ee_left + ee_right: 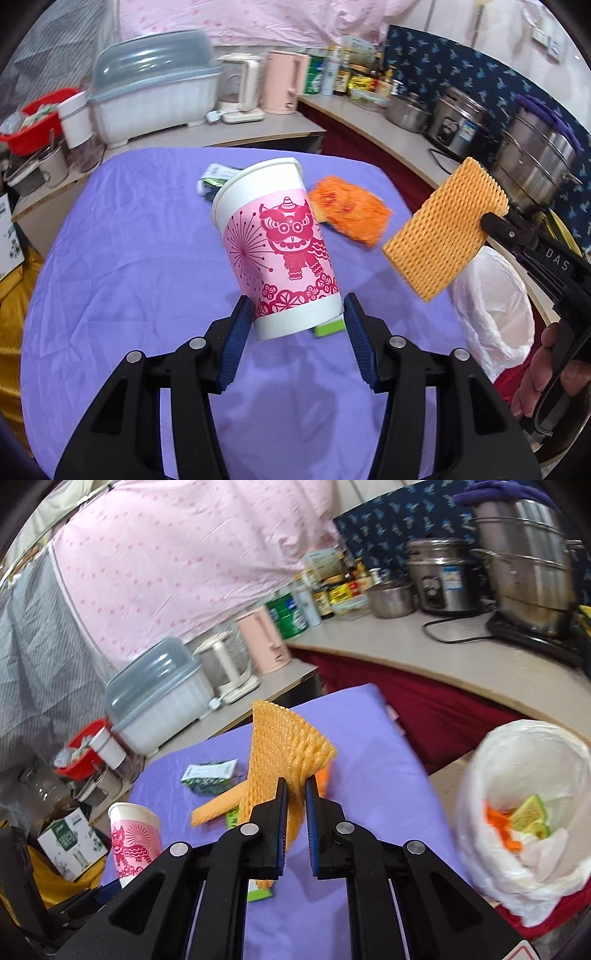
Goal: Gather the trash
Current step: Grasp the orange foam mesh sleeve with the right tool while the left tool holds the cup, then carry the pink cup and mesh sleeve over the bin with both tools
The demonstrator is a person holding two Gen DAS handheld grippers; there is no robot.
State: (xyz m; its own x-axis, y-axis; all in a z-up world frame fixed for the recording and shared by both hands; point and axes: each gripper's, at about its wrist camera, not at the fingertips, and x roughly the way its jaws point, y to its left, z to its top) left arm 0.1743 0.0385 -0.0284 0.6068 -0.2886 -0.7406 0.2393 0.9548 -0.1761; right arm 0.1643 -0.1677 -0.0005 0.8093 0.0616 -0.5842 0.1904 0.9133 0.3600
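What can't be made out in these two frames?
- Green packet: left wrist view, mostly behind the cup.
- Left gripper: whether its pads touch the cup is unclear.
- Bottle labels: right wrist view, blurred and too small.
- Bin bag contents: partly hidden by folds.
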